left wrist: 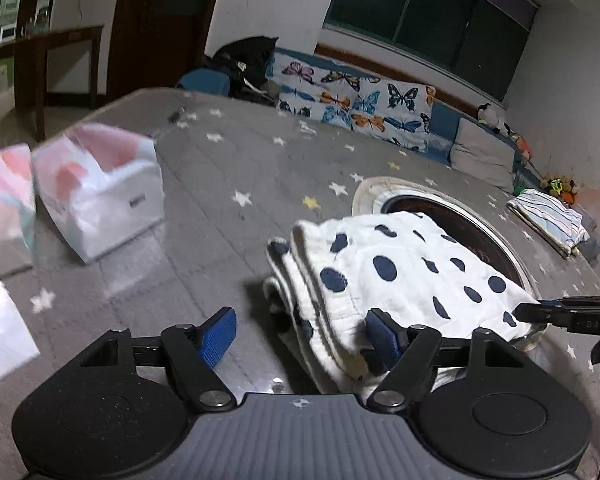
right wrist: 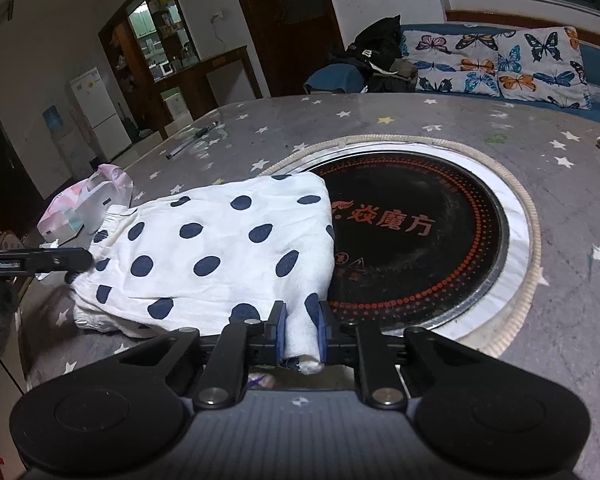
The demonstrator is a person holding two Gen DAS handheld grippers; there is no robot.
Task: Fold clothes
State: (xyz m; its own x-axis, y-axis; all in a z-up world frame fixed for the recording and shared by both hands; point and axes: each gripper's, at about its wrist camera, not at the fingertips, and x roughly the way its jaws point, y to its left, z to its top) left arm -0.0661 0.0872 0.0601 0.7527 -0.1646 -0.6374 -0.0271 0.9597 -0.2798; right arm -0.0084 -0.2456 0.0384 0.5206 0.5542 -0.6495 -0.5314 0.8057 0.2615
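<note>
Here right gripper [right wrist: 302,330] clamps polka-dot garment [right wrist: 220,248] corner; left gripper [left wrist: 300,334] apart, seemingly ungripped.

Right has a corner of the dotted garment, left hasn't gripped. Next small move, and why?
Probably close the left gripper on the waistband edge. The right gripper is already shut on the polka-dot garment, while the left's fingers straddle the bunched edge unclamped; folding likely needs both ends held.

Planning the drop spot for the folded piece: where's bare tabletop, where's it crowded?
Free: the starred cloth behind the round cooktop, up to the butterfly cushions; also the strip between the white bags and the polka-dot garment. Crowded: the near edge, where both tongs work the garment, and the left side with the bags.
</note>
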